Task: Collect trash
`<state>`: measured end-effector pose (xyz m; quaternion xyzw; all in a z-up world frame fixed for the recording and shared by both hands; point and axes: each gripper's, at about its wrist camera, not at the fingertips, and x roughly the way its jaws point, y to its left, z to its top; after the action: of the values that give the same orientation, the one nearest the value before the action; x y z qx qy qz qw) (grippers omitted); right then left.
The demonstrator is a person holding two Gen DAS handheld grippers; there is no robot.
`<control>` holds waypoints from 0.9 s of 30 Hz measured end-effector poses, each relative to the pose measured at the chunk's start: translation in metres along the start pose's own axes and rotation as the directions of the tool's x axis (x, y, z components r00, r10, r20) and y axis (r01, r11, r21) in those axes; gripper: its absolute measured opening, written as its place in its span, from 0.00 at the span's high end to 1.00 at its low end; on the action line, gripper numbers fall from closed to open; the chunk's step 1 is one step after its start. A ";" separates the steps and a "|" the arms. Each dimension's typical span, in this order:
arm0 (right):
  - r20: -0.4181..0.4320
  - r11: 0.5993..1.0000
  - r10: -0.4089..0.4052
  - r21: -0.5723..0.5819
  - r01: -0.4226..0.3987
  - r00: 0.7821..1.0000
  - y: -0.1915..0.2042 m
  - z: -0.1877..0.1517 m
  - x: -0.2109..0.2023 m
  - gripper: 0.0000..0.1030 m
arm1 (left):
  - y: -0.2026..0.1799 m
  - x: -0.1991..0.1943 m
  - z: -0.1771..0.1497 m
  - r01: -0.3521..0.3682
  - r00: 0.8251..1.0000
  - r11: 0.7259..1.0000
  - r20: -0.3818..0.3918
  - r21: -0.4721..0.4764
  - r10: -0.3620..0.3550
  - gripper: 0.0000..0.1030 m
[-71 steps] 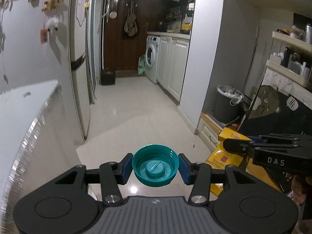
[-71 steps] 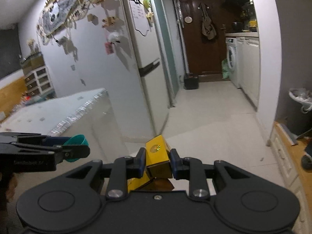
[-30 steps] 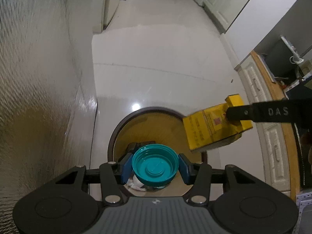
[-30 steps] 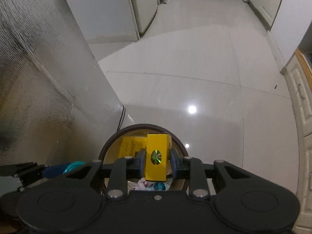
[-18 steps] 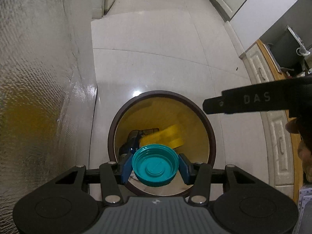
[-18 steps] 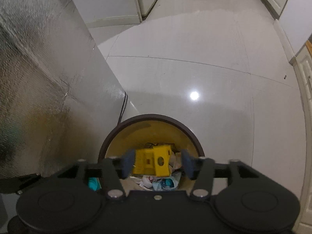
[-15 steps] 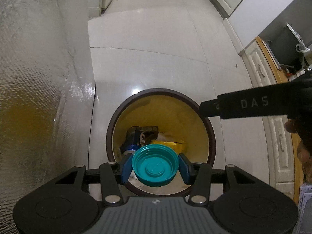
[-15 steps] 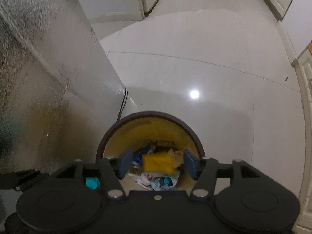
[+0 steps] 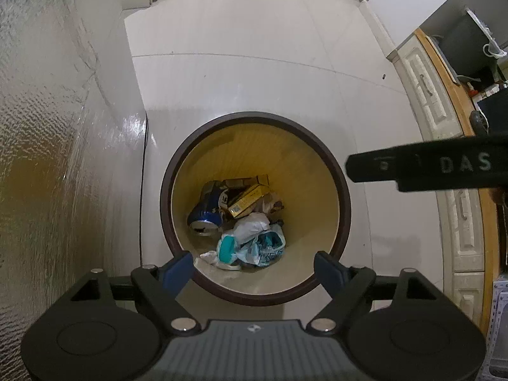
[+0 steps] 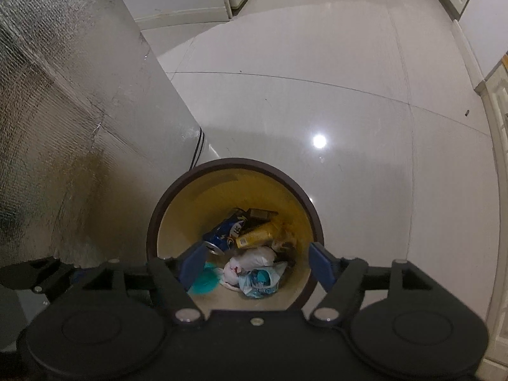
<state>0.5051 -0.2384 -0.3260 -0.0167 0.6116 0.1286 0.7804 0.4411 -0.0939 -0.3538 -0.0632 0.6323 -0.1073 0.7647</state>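
A round trash bin with a dark rim and yellow inside stands on the floor below both grippers. In it lie a yellow box, a blue can, crumpled bags and the teal lid. My left gripper is open and empty above the bin's near edge. My right gripper is open and empty above the bin; its side shows at the right of the left wrist view.
A tall silver foil-covered surface stands right beside the bin on the left. White cabinets with a wooden top line the right. Glossy white tile floor stretches ahead.
My left gripper has opened and the teal lid has dropped into the bin. The right gripper let go of the yellow box slightly earlier; it now lies in the bin.
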 end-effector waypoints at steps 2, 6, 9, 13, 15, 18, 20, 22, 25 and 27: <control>-0.002 1.000 0.003 0.000 -0.003 1.000 -0.001 -0.002 -0.002 0.29 | 0.001 -0.001 -0.001 -0.006 1.000 1.000 0.000 -0.003 0.006 0.16; -0.009 1.000 0.010 -0.005 -0.010 1.000 -0.004 -0.008 -0.008 0.26 | 0.002 -0.006 -0.002 -0.019 1.000 1.000 0.001 -0.004 0.019 0.12; -0.017 1.000 0.017 -0.011 -0.017 1.000 -0.005 -0.011 -0.010 0.24 | 0.002 -0.009 -0.003 -0.030 1.000 1.000 0.005 0.001 0.030 0.09; -0.015 0.999 0.032 -0.006 -0.032 0.999 -0.007 -0.017 -0.015 0.17 | -0.001 -0.015 -0.006 -0.042 0.999 0.999 0.009 0.010 0.042 0.05; -0.011 0.999 0.041 0.004 -0.041 0.999 -0.010 -0.020 -0.020 0.15 | -0.002 -0.019 -0.007 -0.048 0.999 0.999 0.011 0.014 0.048 0.02; -0.009 0.999 0.036 -0.001 -0.036 0.999 -0.011 -0.024 -0.026 0.06 | -0.003 -0.027 -0.008 -0.061 0.998 0.998 0.017 0.015 0.061 0.00; 0.004 0.999 0.030 -0.010 -0.030 1.000 -0.012 -0.026 -0.033 0.03 | -0.005 -0.033 -0.010 -0.073 0.997 0.997 0.025 0.016 0.072 0.00; 0.019 1.000 0.029 -0.008 -0.029 0.999 -0.013 -0.028 -0.041 0.00 | -0.006 -0.040 -0.012 -0.087 0.996 0.996 0.036 0.016 0.087 0.00; 0.040 0.999 0.039 0.005 -0.039 0.998 -0.015 -0.032 -0.052 0.00 | -0.010 -0.054 -0.015 -0.098 0.994 0.995 0.056 0.016 0.097 0.00; 0.051 0.999 0.037 0.012 -0.038 0.998 -0.015 -0.036 -0.060 0.00 | -0.011 -0.063 -0.017 -0.093 0.993 0.996 0.071 0.014 0.092 0.00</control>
<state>0.4615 -0.2707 -0.2791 0.0032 0.5929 0.1396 0.7931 0.4119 -0.0889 -0.2940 -0.0311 0.6062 -0.0748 0.7912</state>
